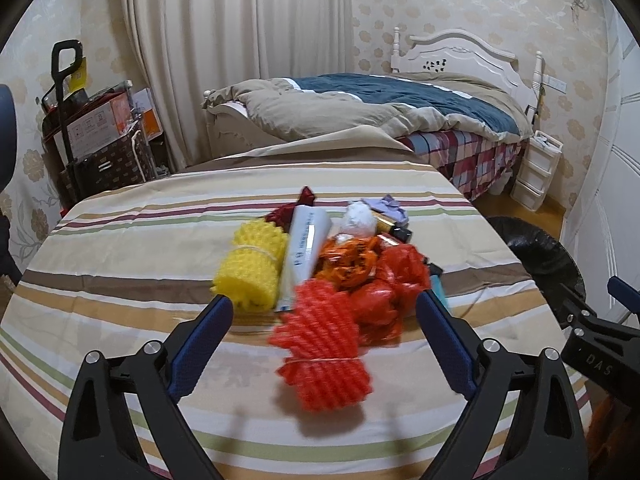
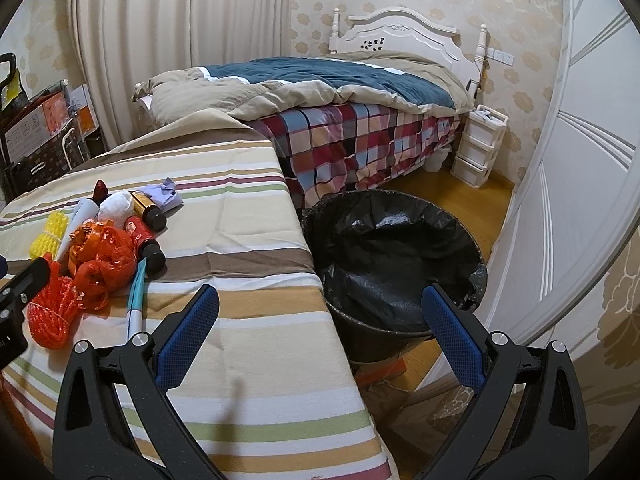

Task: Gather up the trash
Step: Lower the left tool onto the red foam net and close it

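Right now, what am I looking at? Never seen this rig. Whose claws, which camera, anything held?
No robot: a person holds one two-finger gripper in each hand, each with a fisheye camera looking along its fingers. The left view shows the left gripper open, holding nothing, around an orange foam net at the near edge of a trash pile on the striped table, with a yellow foam net behind. The right view shows the right gripper open and empty, between the table edge and a bin lined with a black bag.
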`<action>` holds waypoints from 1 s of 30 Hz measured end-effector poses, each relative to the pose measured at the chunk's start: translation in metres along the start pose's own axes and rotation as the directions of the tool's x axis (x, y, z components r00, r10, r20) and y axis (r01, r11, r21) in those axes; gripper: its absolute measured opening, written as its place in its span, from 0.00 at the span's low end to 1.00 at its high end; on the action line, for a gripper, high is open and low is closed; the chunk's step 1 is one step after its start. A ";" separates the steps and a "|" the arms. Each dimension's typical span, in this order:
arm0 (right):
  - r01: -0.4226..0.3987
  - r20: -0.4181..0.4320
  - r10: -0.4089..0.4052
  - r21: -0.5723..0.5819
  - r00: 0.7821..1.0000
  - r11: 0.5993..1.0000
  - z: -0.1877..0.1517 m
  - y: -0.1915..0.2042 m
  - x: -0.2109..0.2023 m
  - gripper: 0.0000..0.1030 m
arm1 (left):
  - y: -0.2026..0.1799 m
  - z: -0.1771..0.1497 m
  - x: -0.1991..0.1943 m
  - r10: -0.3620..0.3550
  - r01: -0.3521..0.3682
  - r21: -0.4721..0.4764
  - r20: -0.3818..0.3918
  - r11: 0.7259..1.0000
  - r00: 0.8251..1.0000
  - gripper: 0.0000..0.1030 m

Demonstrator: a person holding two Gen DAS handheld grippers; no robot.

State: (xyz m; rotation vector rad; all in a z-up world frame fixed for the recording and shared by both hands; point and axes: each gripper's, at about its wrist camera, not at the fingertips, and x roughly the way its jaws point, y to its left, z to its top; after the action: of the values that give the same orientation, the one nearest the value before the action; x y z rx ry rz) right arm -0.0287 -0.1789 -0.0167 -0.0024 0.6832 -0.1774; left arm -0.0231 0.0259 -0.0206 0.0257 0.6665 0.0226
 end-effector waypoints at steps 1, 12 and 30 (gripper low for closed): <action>-0.003 0.000 0.003 -0.001 1.000 1.000 0.001 0.001 -0.001 0.96 | 0.002 -0.002 -0.002 0.002 -0.002 -0.003 -0.003 1.000 1.000 0.86; -0.052 -0.001 0.052 -0.022 0.999 0.998 -0.003 0.016 -0.012 0.91 | 0.018 -0.016 -0.018 0.022 -0.022 -0.021 -0.040 1.000 0.999 0.83; -0.095 -0.052 0.092 -0.055 0.994 0.994 -0.009 0.032 -0.006 0.77 | 0.020 -0.002 0.004 -0.031 0.030 -0.006 -0.109 1.000 0.994 0.83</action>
State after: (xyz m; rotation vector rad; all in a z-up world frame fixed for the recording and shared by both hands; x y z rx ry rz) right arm -0.0333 -0.1457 -0.0217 -0.0212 0.7362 -0.0678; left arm -0.0220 0.0460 -0.0242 0.0103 0.7762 -0.0040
